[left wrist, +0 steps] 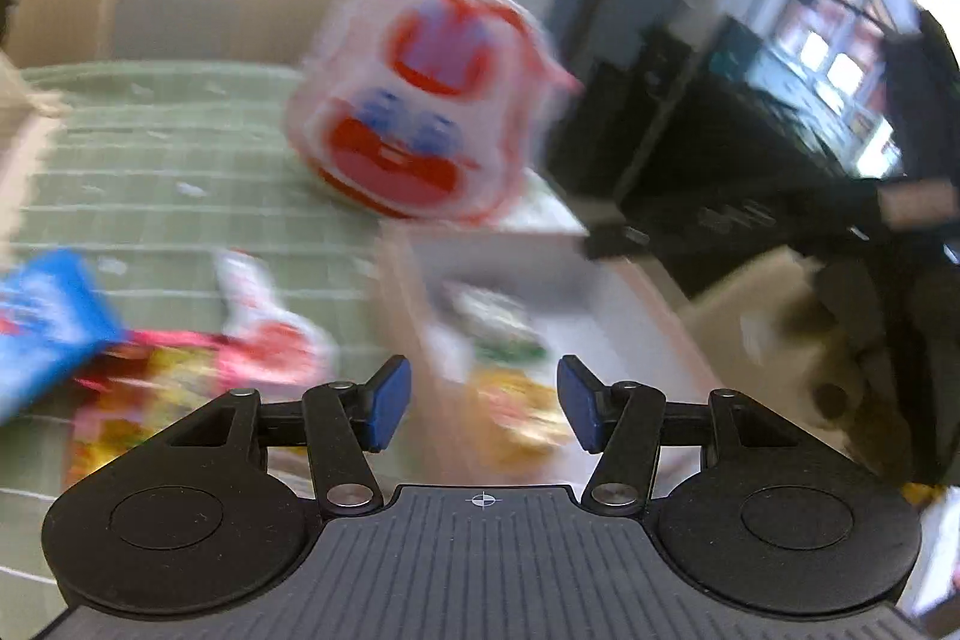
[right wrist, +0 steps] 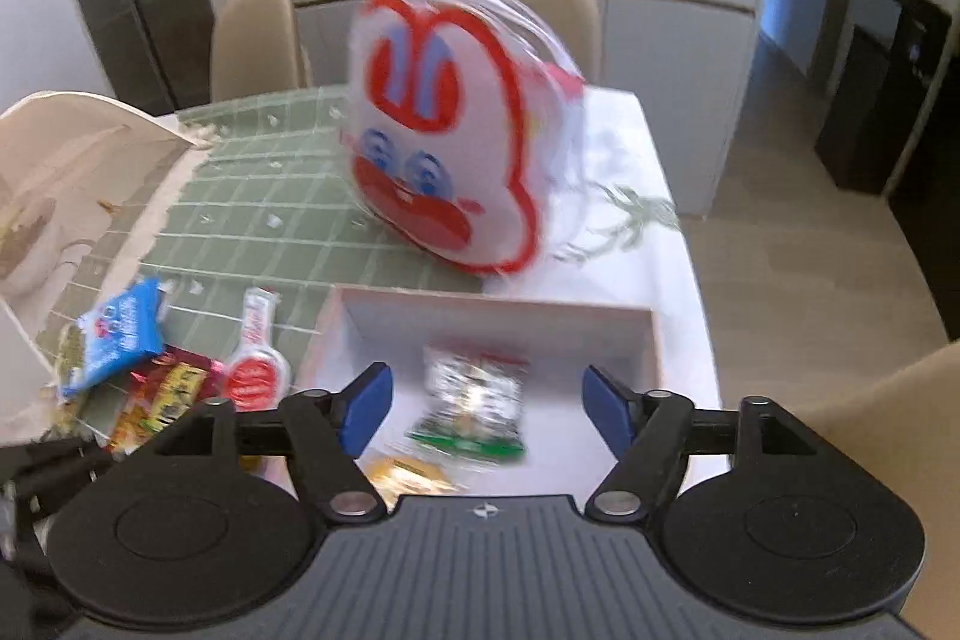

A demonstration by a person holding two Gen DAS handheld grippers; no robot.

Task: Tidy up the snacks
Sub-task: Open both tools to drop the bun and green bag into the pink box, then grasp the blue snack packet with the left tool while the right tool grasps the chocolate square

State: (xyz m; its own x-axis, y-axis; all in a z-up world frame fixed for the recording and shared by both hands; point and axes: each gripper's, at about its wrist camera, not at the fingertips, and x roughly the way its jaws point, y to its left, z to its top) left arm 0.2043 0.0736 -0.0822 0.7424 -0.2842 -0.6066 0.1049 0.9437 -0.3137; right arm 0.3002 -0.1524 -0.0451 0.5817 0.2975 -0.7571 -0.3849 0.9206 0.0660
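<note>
A: What sits nearest in the right wrist view?

B: The right gripper (right wrist: 486,415), its blue-padded jaws spread apart with nothing pressed between them. It hovers over a shallow white open-topped box (right wrist: 651,340). Inside the box lie a silver-and-green snack packet (right wrist: 474,406) and, nearer, a yellow packet (right wrist: 408,475).

A: And the left gripper?

B: The left gripper (left wrist: 485,409) also has its jaws apart and empty, above that box's left wall; its view is blurred.

A: What is left of the box?

B: On the green checked tablecloth (right wrist: 270,220) lie a blue snack packet (right wrist: 120,334), a red-and-yellow foil packet (right wrist: 165,394) and a white-and-red spoon-shaped packet (right wrist: 255,370).

A: Farther back?

B: A big white rabbit-face bag with red outline (right wrist: 444,148) stands just behind the box. Beyond the table are beige chairs (right wrist: 252,40).
</note>
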